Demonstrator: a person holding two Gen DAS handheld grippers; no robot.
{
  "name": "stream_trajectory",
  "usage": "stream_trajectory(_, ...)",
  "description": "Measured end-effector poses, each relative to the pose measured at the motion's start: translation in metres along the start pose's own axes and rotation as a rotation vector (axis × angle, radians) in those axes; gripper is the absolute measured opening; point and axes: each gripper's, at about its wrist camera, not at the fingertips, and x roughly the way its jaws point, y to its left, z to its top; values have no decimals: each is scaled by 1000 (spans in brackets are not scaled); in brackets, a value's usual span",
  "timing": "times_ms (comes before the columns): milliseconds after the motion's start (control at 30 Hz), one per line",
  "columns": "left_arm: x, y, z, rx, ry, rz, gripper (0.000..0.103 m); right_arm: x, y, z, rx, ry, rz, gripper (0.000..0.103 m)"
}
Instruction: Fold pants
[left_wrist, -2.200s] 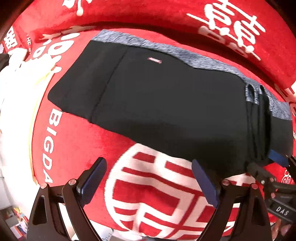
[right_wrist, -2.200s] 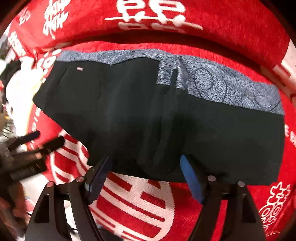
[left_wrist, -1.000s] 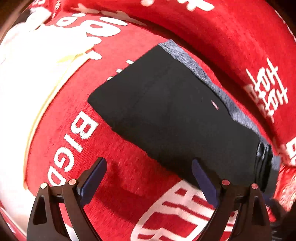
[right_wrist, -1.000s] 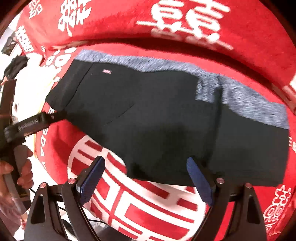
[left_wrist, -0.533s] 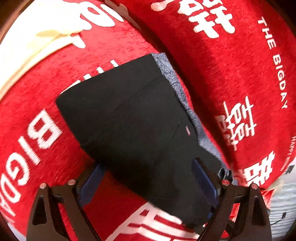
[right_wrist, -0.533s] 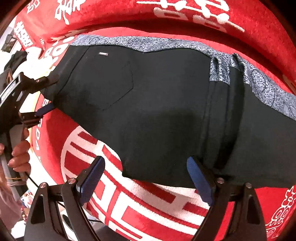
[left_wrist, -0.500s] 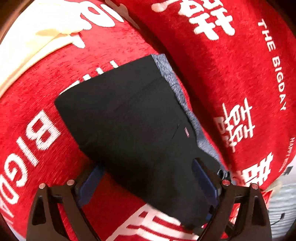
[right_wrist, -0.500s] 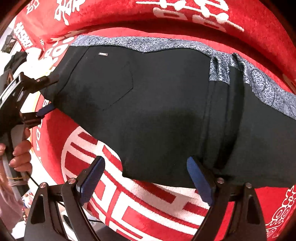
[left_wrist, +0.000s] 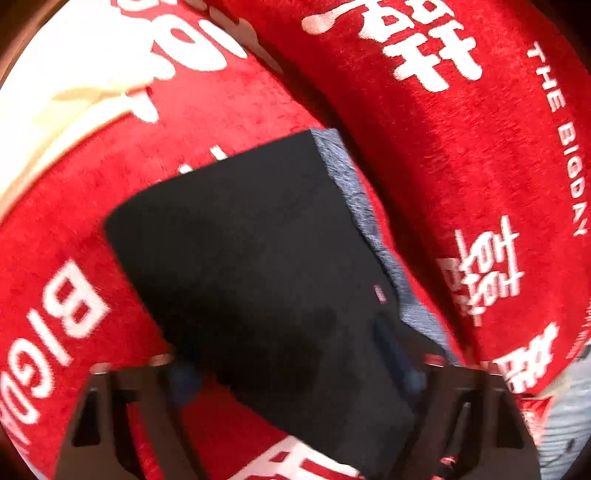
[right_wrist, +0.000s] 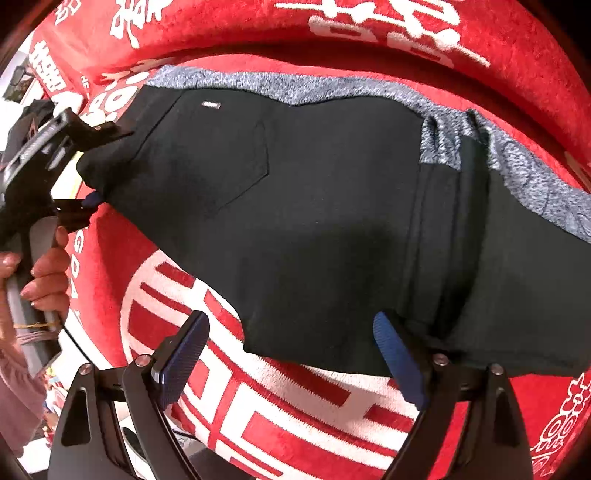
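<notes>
The black pants (right_wrist: 332, 221) lie folded on the red blanket (right_wrist: 295, 406), a grey lining strip (right_wrist: 295, 88) showing along the far edge. The right gripper (right_wrist: 291, 354) stands wide apart at the near hem, holding nothing; its right finger (right_wrist: 395, 354) touches a bunched fold. In the right wrist view the left gripper (right_wrist: 92, 166) straddles the pants' left end, one finger above and one below the cloth. The left wrist view is blurred; the pants (left_wrist: 258, 266) cover its left pad (left_wrist: 184, 380), and whether it grips is unclear. The pants' right end is cut off.
</notes>
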Motion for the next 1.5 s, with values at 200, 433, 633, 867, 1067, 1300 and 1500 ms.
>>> stream_trajectory(200,-5,-48,-16,308,-92,225,34,-42,0,22,38,-82,47,92)
stream_trajectory(433,0,-108,-73,818,-250,437,34,-60,17,118,54,-6,198,92)
stream_trajectory(633,2,-107,-79,914,-268,470,34,-39,91,192,-93,167,302,93)
stream_trajectory(867,-1,-107,-79,909,-275,478,34,5,174,226,-314,309,182,93)
stream_trajectory(1067,0,-108,-83,906,-267,472,34,51,180,221,-365,426,98,63)
stream_trajectory(1300,-22,-140,-101,953,-273,391,34,10,129,197,-310,297,221,15)
stream_trajectory(1500,-54,-197,-126,997,-291,295,34,-53,63,181,-179,154,398,15)
